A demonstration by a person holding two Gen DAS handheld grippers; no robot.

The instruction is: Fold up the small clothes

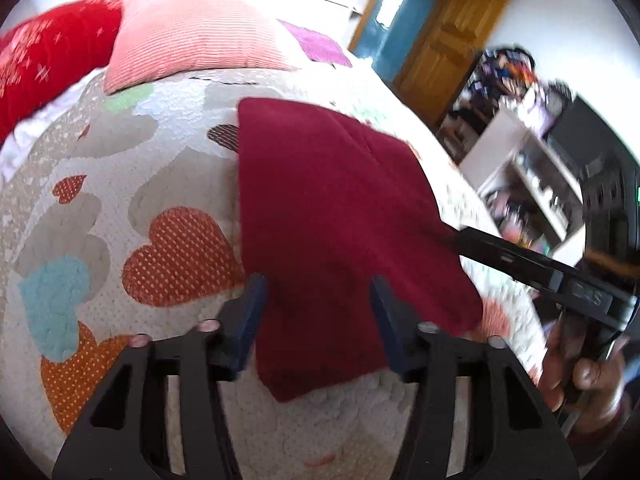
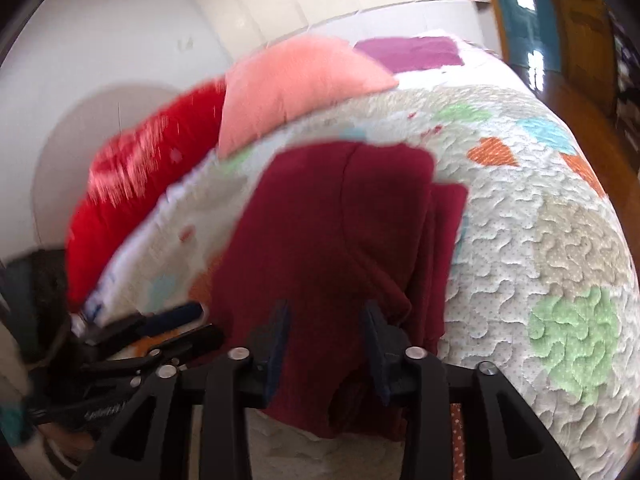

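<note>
Left gripper [image 1: 318, 304]: jaws spread wide, straddling the near edge of the cloth, pads clear of it.
Right gripper [image 2: 326, 328]: jaws parted, cloth between them, not pinched.
Dark maroon folded knit garment [image 1: 332, 208]: lies flat on the bed.
White quilted bedspread with coloured hearts [image 1: 120, 184]: under the garment.
Ribbed pink pillow [image 1: 200, 36], red pillow [image 1: 44, 60]: at the bed's far end.

You have a dark maroon garment [image 1: 332, 216] on a white quilt [image 1: 168, 168] patterned with orange dotted, teal, green and beige hearts. At the bed's head lie a pink striped pillow [image 1: 192, 36] and a red one [image 1: 48, 56] with pale crosses. Your fingers [image 1: 252, 316] are dark blue.
</note>
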